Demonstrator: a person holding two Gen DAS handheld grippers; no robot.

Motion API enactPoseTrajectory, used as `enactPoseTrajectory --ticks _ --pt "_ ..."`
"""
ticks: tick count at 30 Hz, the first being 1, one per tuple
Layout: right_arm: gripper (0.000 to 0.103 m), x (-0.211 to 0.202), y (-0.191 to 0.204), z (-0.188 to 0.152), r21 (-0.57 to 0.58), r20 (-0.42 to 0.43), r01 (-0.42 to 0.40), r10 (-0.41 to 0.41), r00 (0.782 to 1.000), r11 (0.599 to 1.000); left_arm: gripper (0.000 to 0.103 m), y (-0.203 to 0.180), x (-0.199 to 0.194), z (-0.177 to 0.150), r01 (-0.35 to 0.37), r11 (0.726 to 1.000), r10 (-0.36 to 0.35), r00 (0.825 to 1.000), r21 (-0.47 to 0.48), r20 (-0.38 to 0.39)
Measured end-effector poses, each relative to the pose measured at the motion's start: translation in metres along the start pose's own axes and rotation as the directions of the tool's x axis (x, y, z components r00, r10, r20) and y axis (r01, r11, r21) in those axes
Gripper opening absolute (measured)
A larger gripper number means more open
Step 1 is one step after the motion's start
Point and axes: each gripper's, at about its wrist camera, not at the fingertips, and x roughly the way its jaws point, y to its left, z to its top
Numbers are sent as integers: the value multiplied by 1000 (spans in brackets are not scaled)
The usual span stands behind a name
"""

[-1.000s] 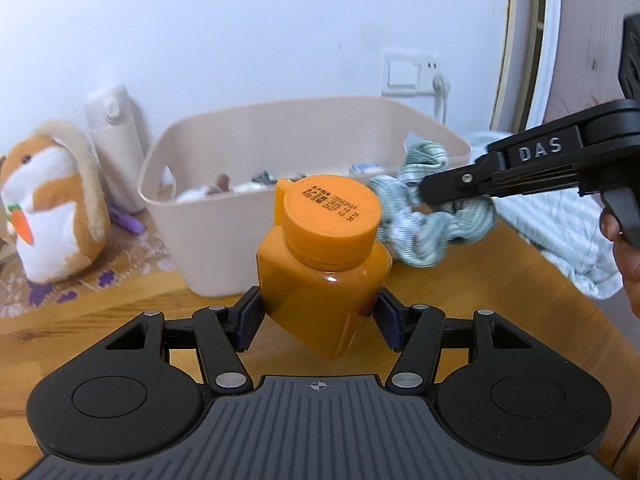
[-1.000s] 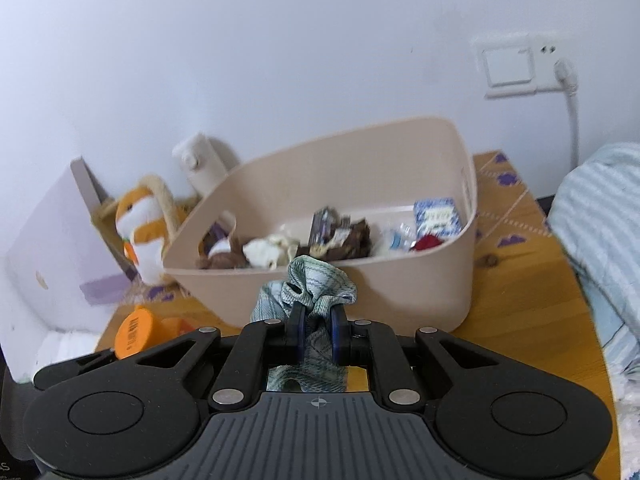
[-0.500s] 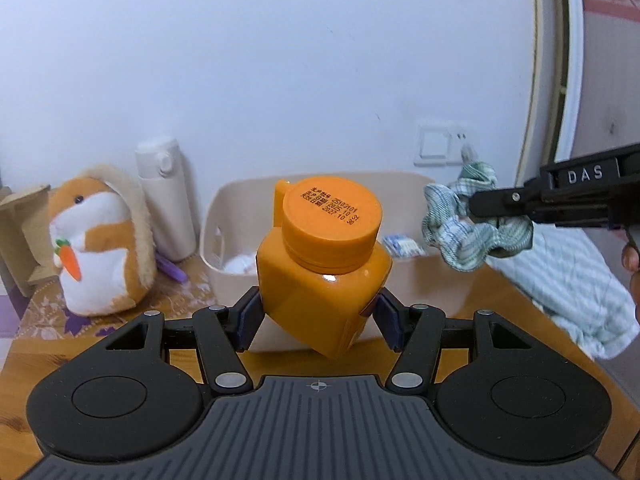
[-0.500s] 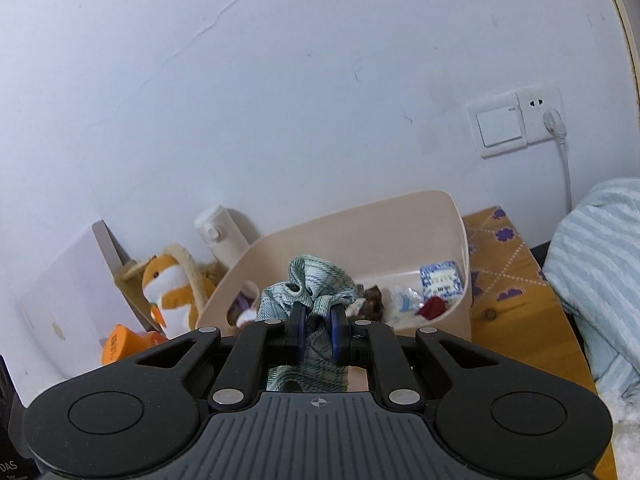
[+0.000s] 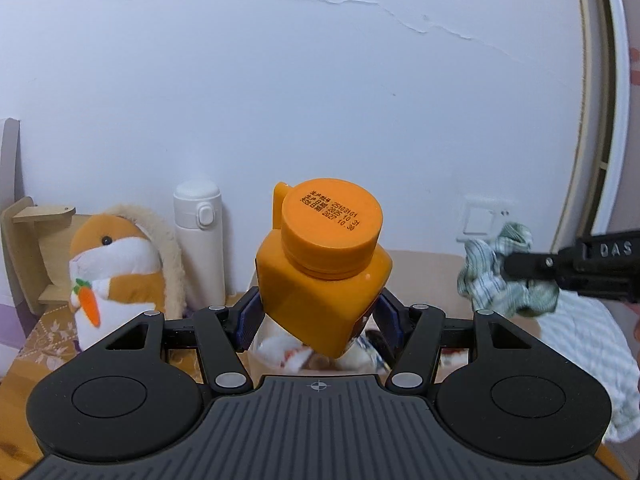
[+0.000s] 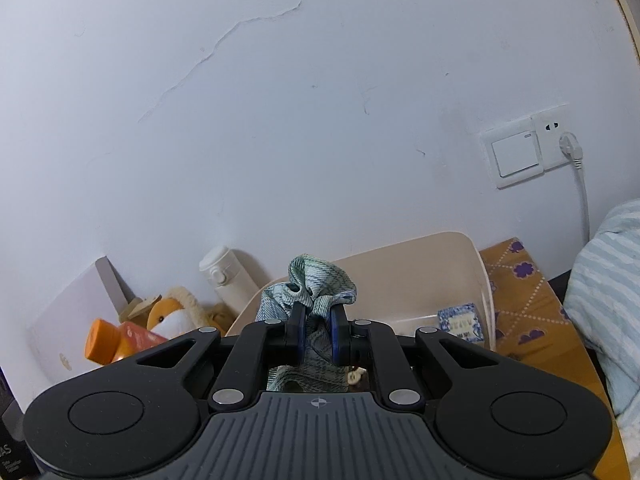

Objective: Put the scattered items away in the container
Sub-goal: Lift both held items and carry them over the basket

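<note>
My left gripper [image 5: 318, 320] is shut on an orange bottle [image 5: 320, 276] with a round orange cap, held tilted in the air above the beige bin [image 5: 424, 266]. The bottle also shows at the left of the right wrist view [image 6: 116, 344]. My right gripper [image 6: 318, 336] is shut on a green-and-white checked scrunchie [image 6: 316, 284], held up over the bin [image 6: 420, 272]. The scrunchie [image 5: 492, 276] and right gripper [image 5: 520, 268] show at the right of the left wrist view. The bin holds several small items, among them a blue-and-white packet [image 6: 460, 322].
A hamster plush with a carrot [image 5: 116, 268] and a white flask [image 5: 200, 244] stand left of the bin by the wall. A wooden stand [image 5: 28, 248] is at far left. Striped bedding [image 6: 608, 300] lies at the right. A wall switch and socket [image 6: 532, 150] are above.
Both grippers have risen with their loads. The bin has dropped lower in both views and much more wall shows. The bottle now hides most of the bin.
</note>
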Motion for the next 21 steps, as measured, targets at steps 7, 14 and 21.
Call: enactPoseTrajectory --ticks 7,14,21 --pt "10 24 -1 5 -16 7 40 -39 999 999 60 0 38 6 -15 999 16 1000 -37 13" --pt "10 49 -11 3 -22 -12 129 -130 991 991 60 -3 80 -1 -61 998 59 997 -26 -58" --pt "10 65 -17 -3 -39 -59 177 -179 982 984 60 -9 101 -12 -49 999 50 987 8 -155"
